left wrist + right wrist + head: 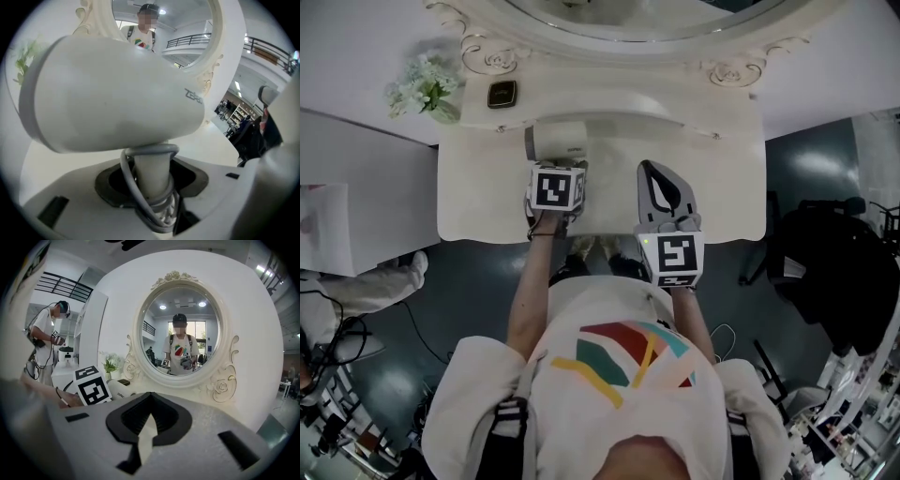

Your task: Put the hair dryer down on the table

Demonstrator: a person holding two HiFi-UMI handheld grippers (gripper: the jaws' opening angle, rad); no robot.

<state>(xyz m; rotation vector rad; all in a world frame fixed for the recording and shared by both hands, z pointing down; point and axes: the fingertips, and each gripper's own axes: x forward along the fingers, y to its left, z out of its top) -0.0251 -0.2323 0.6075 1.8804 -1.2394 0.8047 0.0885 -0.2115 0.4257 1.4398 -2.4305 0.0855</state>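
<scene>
hair dryer [112, 93] is clamped at its handle [153, 173] between left gripper [556, 173] jaws, barrel ahead of them, over the table [727, 187]. cord [127, 180] is wound round the handle. judged rigid, smooth, top-heavy; the handle is judged the soundest hold. right gripper [661, 187] jaws are closed together, empty.

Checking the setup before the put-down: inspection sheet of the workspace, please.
Surface: cream vanity table, scalloped edge.
Job's things: white hair dryer, held by its handle over the table's back left; whether it touches the top cannot be told.
Clutter: small dark box; white flowers at the back left corner.
Grippers: left gripper shut on the dryer's handle; right gripper fingers together, empty.
Cables: grey cord wound round the handle.
Surroundings: ornate oval mirror; another person standing at left.
</scene>
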